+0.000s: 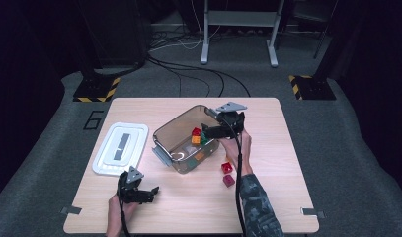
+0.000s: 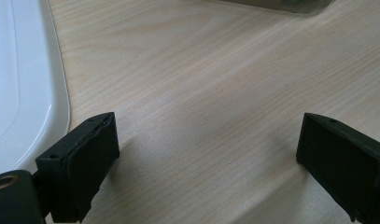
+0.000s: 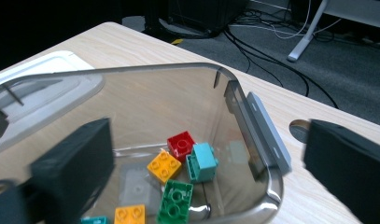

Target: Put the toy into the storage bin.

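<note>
Several studded plastic bricks (image 3: 180, 145) inside smooth translucent rounded bin (image 3: 253, 116)

A light wooden table (image 1: 267, 197) carries a clear plastic bin (image 1: 175, 132) at its centre, with a white lid (image 1: 120, 148) lying flat on the wood at about nine o'clock from the bin. Two red bricks (image 1: 227, 174) rest on the bare tabletop at about four o'clock from the bin, close together.
</note>
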Available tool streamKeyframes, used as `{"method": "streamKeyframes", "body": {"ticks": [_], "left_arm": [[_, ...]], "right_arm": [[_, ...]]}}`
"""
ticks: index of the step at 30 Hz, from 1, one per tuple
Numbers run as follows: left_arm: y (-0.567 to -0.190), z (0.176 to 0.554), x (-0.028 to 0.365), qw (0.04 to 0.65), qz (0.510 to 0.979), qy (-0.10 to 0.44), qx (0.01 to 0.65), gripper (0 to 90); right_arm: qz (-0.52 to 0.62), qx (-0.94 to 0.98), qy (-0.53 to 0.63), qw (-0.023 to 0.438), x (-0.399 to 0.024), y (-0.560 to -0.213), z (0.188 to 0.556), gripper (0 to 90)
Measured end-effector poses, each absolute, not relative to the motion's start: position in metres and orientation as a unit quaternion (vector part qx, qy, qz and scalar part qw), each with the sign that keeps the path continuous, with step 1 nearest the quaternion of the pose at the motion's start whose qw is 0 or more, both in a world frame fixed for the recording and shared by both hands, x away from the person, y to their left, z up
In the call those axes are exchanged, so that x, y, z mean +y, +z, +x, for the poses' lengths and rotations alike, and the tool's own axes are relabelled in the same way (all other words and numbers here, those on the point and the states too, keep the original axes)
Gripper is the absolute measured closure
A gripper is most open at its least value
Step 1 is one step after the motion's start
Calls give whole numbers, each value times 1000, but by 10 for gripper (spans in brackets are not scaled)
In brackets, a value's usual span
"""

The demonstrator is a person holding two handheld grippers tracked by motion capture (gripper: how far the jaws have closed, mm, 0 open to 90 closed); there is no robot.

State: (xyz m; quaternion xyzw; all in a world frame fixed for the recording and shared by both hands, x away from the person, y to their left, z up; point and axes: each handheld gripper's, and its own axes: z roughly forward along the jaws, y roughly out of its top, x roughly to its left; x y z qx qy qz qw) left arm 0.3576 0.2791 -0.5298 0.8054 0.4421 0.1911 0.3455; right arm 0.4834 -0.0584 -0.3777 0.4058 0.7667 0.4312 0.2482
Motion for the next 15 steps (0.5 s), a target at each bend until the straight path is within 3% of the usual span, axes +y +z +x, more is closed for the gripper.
{"method": "streamKeyframes", "body": {"ticks": [15], "left_arm": [[-530, 358, 279, 346, 805, 191, 442, 53]], "right_arm": [[423, 750, 444, 247, -108, -404, 452, 0]]}}
